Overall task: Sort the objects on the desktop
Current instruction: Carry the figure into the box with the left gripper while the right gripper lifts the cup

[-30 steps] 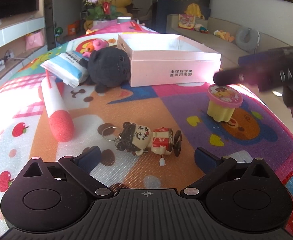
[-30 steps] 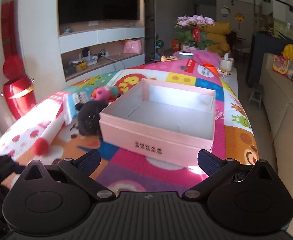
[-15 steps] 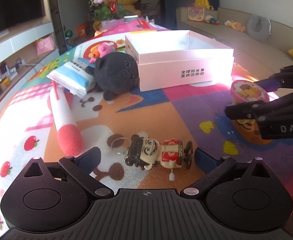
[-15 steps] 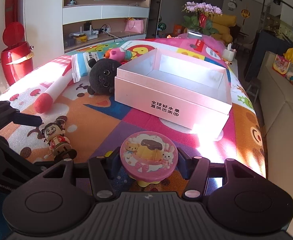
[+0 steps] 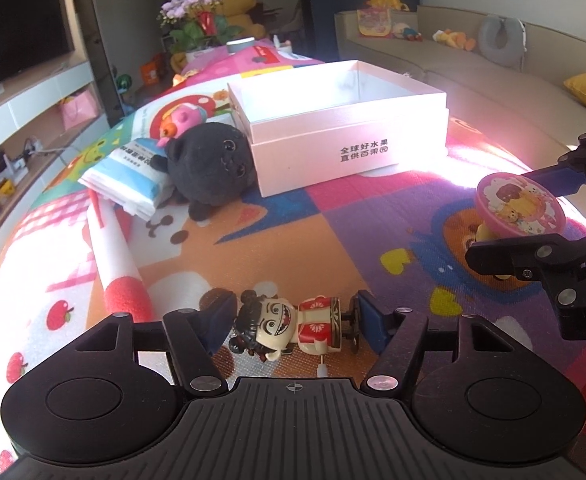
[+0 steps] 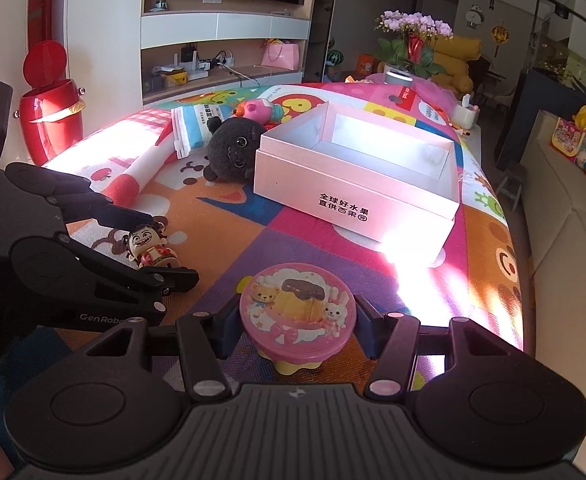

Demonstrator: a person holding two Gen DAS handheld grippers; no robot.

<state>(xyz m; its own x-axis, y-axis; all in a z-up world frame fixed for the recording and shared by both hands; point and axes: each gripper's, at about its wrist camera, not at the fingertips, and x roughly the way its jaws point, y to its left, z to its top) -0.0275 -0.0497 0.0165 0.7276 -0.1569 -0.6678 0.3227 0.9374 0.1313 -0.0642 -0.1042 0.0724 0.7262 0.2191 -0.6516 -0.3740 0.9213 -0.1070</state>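
My left gripper (image 5: 293, 316) is closed on a wind-up doll toy (image 5: 289, 322) lying on the colourful mat; the doll also shows in the right wrist view (image 6: 149, 249). My right gripper (image 6: 295, 326) is shut on a pink-lidded pudding toy (image 6: 297, 312), which also shows at the right of the left wrist view (image 5: 521, 204). An open, empty pink box (image 5: 345, 136) stands ahead of both grippers, also in the right wrist view (image 6: 357, 184).
A black plush cat (image 5: 213, 168) lies against the box's left side, with a blue tissue pack (image 5: 129, 168) and a pink toy (image 5: 181, 120) behind it. A red-tipped white foam stick (image 5: 117, 260) lies at the left. A sofa (image 5: 493, 72) stands beyond the table.
Both grippers came down onto the mat. The left closed around the doll toy. The right closed around the pudding toy, which was free one second ago.
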